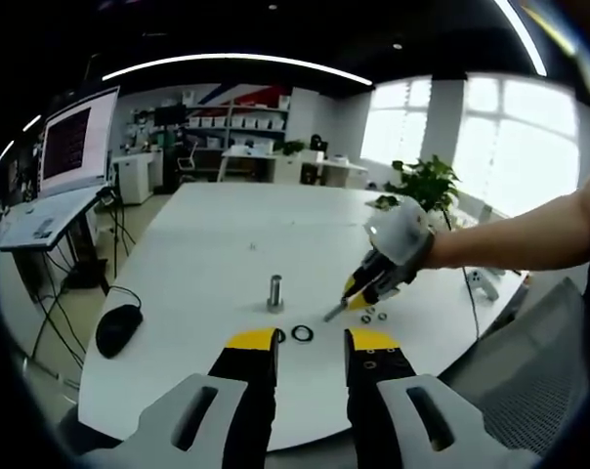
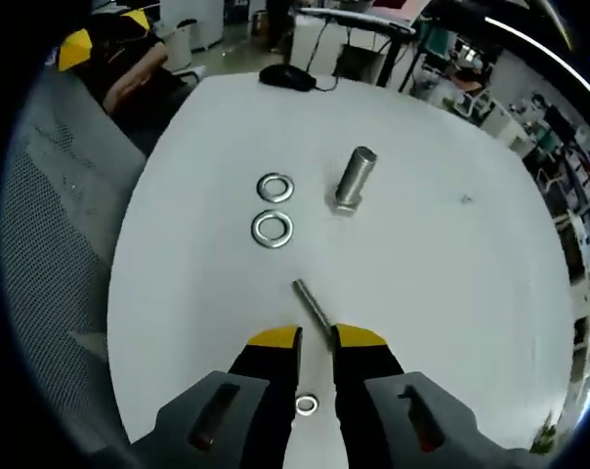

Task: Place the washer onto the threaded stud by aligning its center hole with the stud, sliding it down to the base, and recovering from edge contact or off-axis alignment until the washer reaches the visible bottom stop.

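In the left gripper view the threaded stud (image 1: pixel 274 291) stands upright on the white table (image 1: pixel 207 264). A dark washer (image 1: pixel 302 333) lies just beyond my left gripper (image 1: pixel 312 340), which is open with nothing in it. My right gripper (image 1: pixel 358 291) reaches in from the right, a thin metal rod (image 1: pixel 334 313) at its tip. In the right gripper view two washers (image 2: pixel 274 188) (image 2: pixel 273 228) lie side by side left of the stud (image 2: pixel 356 178). My right gripper (image 2: pixel 316 340) stands narrowly open. The rod (image 2: pixel 313 303) ends at its right jaw. A small washer (image 2: pixel 306 403) lies under the gap.
A black mouse (image 1: pixel 118 329) sits near the table's left edge. Several small washers (image 1: pixel 373 316) lie under the right gripper. A monitor (image 1: pixel 75 142) stands on a side desk. A grey mesh chair (image 2: pixel 51 225) lines the table edge. A potted plant (image 1: pixel 427 181) is at the far end.
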Motion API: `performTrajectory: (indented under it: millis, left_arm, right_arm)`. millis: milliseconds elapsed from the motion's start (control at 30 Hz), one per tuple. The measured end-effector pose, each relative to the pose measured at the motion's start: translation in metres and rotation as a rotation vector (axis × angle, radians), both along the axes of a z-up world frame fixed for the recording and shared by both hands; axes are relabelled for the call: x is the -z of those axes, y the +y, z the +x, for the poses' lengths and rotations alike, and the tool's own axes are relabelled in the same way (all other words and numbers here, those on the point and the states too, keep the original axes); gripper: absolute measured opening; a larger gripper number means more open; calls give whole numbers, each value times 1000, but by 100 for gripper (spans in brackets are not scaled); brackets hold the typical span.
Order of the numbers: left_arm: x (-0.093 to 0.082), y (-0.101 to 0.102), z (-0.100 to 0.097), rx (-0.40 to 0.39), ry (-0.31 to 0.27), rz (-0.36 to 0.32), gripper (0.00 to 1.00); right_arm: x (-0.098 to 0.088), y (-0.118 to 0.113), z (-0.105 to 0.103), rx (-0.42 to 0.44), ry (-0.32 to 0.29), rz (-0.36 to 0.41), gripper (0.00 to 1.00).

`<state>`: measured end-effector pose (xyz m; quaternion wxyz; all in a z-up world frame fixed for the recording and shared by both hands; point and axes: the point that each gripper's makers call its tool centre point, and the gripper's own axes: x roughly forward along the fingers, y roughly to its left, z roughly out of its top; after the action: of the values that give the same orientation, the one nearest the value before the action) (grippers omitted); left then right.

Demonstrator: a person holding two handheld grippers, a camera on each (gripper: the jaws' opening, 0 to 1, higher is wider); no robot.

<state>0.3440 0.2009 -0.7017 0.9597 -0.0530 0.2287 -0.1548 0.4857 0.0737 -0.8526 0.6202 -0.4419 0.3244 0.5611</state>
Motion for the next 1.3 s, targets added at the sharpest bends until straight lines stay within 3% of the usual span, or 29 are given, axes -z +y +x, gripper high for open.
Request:
performTrajectory:
  millis: [367,833,967,1300]
  left_arm:
    - [2,-1,0,1,19,3,24]
    - [4,-2,0,-5,29,3,24]
    - [4,-2,0,-3,29,5,24]
    - [4,-3,0,2,27,7,24]
  right_arm:
    - [11,5,9,-37,21,-9,13]
    - [13,8,5,-84,26,-11,9]
    - [6,8,5,-68,11,5,9]
    - [-12,9,10,60,24,143,8]
